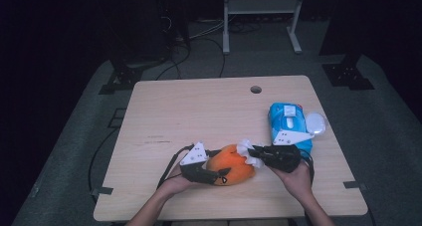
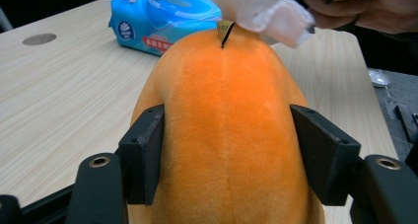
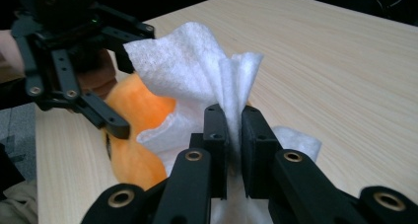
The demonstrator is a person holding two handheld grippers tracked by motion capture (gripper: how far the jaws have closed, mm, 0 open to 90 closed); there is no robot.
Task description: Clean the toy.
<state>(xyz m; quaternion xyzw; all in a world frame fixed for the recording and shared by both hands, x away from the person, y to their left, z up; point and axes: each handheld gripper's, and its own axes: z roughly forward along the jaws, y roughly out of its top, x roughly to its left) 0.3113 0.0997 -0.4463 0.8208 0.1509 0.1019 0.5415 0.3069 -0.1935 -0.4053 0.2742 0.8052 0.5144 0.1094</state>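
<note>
High view: the orange plush toy [image 1: 230, 171] lies near the tabletop's [image 1: 199, 111] near edge. Left gripper view: left gripper [image 2: 226, 150] jaws clamp the toy's flanks. Right gripper view: right gripper [image 3: 235, 135] jaws pinch a white wipe [image 3: 197, 76] against the toy.

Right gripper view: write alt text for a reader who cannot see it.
The right gripper pinches a bunched white wipe between its shut black jaws, against an orange plush toy. The left gripper straddles the toy from the far side, on a pale wooden table.
</note>
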